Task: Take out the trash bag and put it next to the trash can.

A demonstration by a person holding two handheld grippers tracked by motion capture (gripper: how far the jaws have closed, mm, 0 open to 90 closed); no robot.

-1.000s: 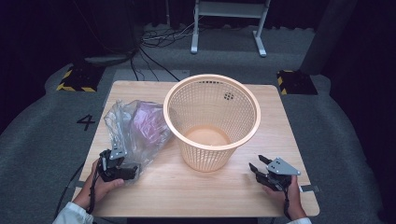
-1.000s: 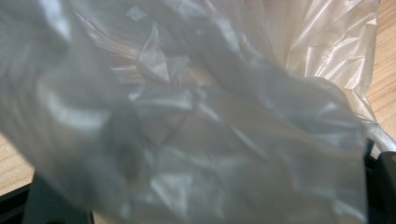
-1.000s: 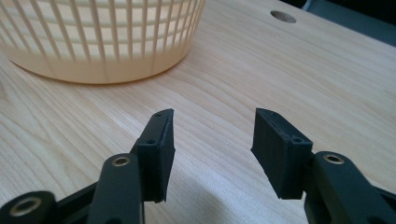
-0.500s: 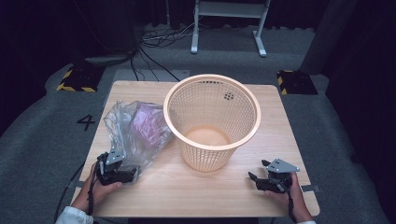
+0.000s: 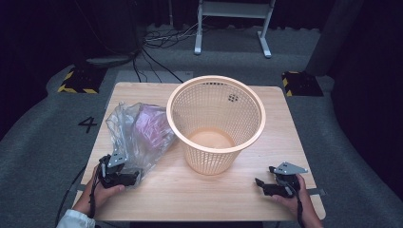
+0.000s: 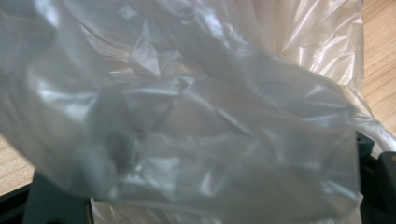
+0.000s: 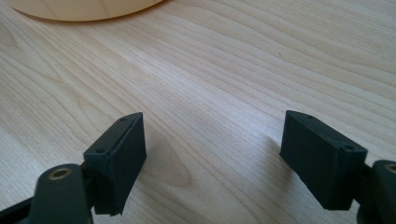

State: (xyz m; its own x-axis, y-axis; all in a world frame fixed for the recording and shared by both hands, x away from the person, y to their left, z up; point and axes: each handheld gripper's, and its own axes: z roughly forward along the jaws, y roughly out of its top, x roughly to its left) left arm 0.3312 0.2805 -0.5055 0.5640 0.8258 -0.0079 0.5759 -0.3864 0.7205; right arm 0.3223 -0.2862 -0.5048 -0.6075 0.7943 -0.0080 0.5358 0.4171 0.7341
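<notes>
Here, a rectangular table (image 5: 209, 199) of pale wood with visible grain and rounded corners stands on grey carpet; its near half between the two hands is bare. Upright at the centre is a peach plastic basket (image 5: 215, 124), round, tapering downward, its wall a fine lattice and its floor solid. Touching the basket's left side lies a crumpled clear plastic bag (image 5: 138, 135), glossy and creased, with something purple inside it whose form cannot be told. The bag spreads toward the near-left corner of the table.

The left gripper (image 5: 124, 176), held by the left hand (image 5: 97, 194), sits at the bag's near edge; in the left gripper view the film (image 6: 196, 116) drapes over both jaws and hides them, so whether they pinch it cannot be told. The right gripper (image 7: 212, 163), held by the right hand (image 5: 297, 202), rests low over the wood near the near-right corner, its jaws set wide apart with nothing between them; the basket's base (image 7: 84, 9) lies well ahead of it.

Beyond the far edge are black cables (image 5: 157, 45) on the floor, a white metal stand (image 5: 233, 23), and two yellow-and-black striped blocks (image 5: 78, 80) flanking the table. A painted numeral 4 (image 5: 89, 124) marks the carpet at left.
</notes>
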